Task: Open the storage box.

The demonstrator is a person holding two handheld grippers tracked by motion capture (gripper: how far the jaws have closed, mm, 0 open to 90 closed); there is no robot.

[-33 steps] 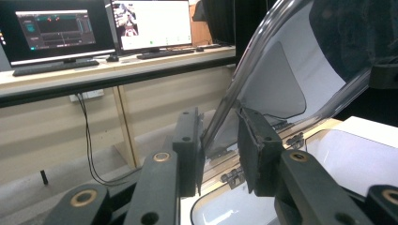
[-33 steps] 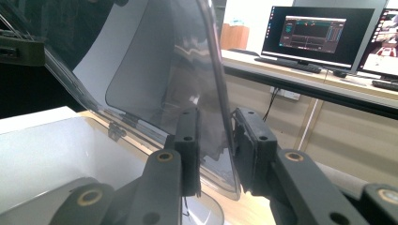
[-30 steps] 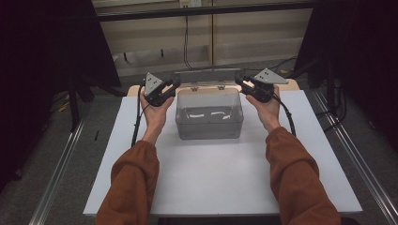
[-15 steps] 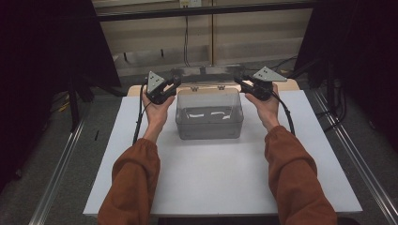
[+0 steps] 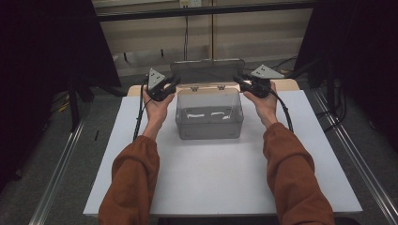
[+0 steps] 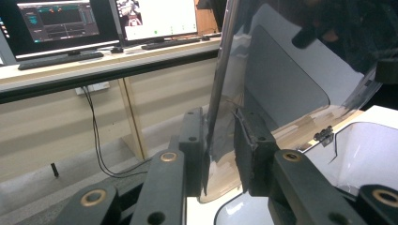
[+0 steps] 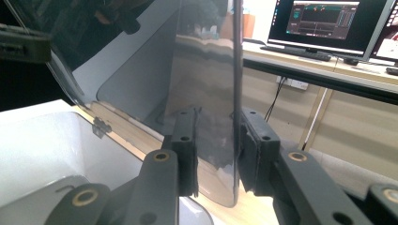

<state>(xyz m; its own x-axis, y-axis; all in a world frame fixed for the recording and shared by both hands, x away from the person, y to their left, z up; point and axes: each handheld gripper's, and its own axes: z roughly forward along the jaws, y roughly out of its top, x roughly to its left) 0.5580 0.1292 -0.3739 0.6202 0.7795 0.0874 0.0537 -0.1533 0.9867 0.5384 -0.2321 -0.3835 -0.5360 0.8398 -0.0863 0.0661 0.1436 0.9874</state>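
Lid [image 5: 207,71] now swung upright off the box [image 5: 209,115]. Left gripper [image 6: 220,140] and right gripper [image 7: 217,140] each clamp a lid edge. Opening almost complete.

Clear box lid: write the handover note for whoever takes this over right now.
Left hand-held gripper: shut on the lid's left edge.
Right hand-held gripper: jaws around the lid's right edge; contact unclear.
Clear box sits mid-table, hinges at its far rim.
Done: lid swung up, standing roughly upright.
Left, probably: ease the lid fully back, or close it, then release both sides.
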